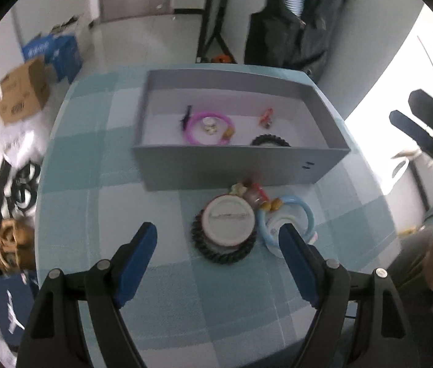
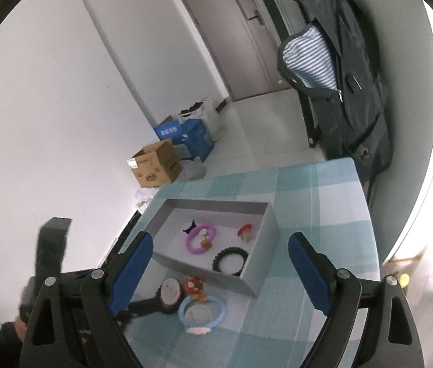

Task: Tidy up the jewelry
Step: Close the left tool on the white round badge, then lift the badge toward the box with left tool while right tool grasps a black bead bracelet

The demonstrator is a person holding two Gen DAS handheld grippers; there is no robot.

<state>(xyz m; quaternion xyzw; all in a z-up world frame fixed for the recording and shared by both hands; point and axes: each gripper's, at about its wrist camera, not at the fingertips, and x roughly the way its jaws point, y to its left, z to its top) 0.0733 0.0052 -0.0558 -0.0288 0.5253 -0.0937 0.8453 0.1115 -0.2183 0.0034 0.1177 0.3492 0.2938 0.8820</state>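
Note:
A grey box (image 1: 231, 165) (image 2: 210, 273) sits on the checked teal tablecloth. It holds a pink ring bracelet (image 1: 207, 128) (image 2: 199, 239), a black beaded bracelet (image 1: 270, 141) (image 2: 230, 260), a red charm (image 1: 267, 118) (image 2: 244, 230) and a small black clip (image 1: 187, 116). In front of the box lie a round white case (image 1: 228, 220) (image 2: 170, 295) on a black beaded bracelet (image 1: 216, 253), a blue ring bracelet (image 1: 290, 220) (image 2: 201, 309) and a red mushroom charm (image 1: 254, 194) (image 2: 194, 285). My left gripper (image 1: 218, 245) is open above these pieces. My right gripper (image 2: 221, 260) is open and empty, higher up.
The table edge (image 1: 51, 141) drops to the floor on the left, where cardboard boxes (image 1: 23, 95) (image 2: 158, 165) and blue cartons (image 2: 191, 138) stand. A dark jacket (image 1: 296, 21) (image 2: 345, 76) hangs beyond the far edge. The right gripper's fingers (image 1: 424, 132) show at the right.

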